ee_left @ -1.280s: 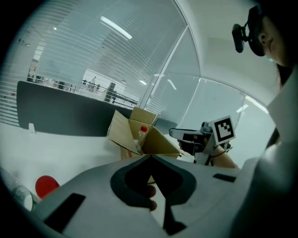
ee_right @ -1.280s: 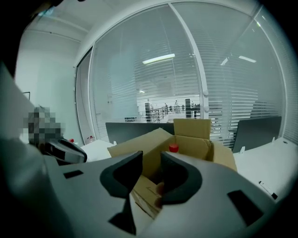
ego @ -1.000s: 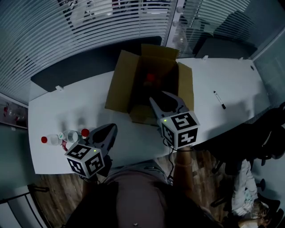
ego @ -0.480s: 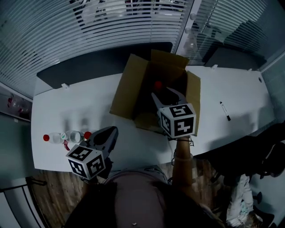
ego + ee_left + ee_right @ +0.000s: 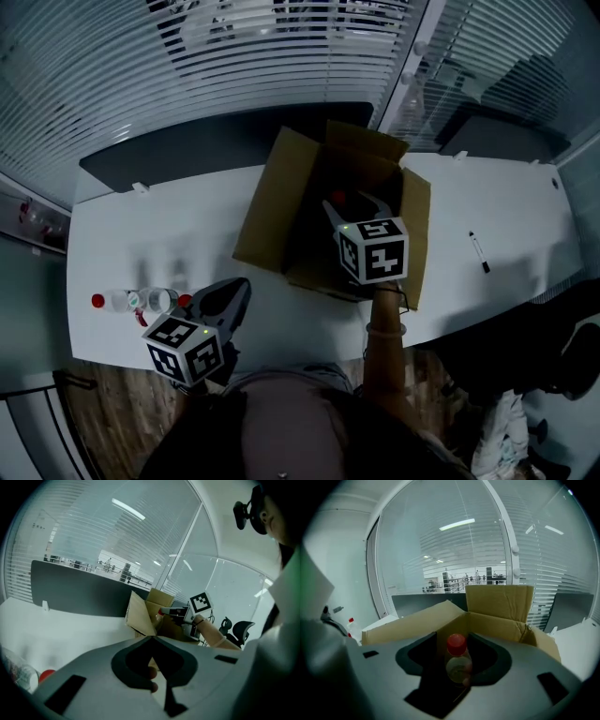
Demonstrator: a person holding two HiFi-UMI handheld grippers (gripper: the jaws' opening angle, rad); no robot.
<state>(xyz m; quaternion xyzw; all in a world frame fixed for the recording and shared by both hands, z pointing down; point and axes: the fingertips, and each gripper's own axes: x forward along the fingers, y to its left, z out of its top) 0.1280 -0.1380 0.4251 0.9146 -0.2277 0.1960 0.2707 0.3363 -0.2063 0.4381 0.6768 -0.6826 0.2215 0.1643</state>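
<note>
An upright red-capped clear plastic bottle (image 5: 456,662) in the brown cardboard box (image 5: 281,202) stands between the right gripper's (image 5: 355,201) spread jaws; the farther left gripper (image 5: 152,639) is clenched.

Stands upright inside the open cardboard box (image 5: 279,202): a small clear bottle (image 5: 457,663) with a red cap, between the spread jaws of the right gripper (image 5: 354,202); cannot tell whether touched. From the head view, shows toward 12 o'clock within the box. Sits at 9 o'clock of the left gripper (image 5: 234,291), near it: a tight cluster of clear red-capped bottles (image 5: 141,300), well apart from the box at its 2 o'clock.
</note>
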